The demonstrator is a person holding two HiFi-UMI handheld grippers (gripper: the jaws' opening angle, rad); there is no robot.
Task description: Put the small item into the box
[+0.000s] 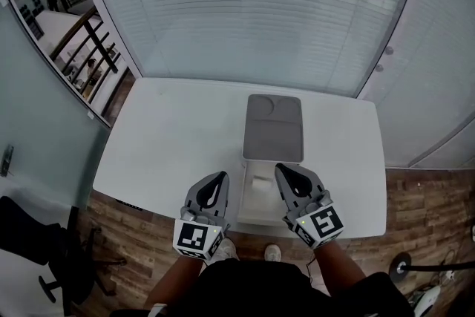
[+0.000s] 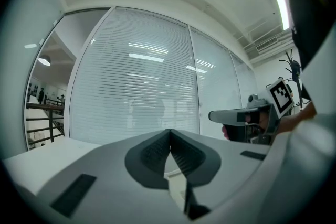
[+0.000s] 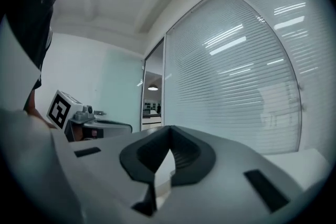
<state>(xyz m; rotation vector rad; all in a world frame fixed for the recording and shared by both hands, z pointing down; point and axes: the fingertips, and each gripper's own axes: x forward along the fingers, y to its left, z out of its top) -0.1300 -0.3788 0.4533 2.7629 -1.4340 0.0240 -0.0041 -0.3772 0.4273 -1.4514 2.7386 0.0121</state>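
Head view puts the box (image 1: pixel 254 198) at the tabletop's (image 1: pixel 171 137) near edge. As I judge it, a knock from either side could shove the box off. My left claw (image 1: pixel 220 177) and right claw (image 1: pixel 282 170) flank the box, each closed tip to tip on nothing. I can't spot the small item; it's possibly inside the box.
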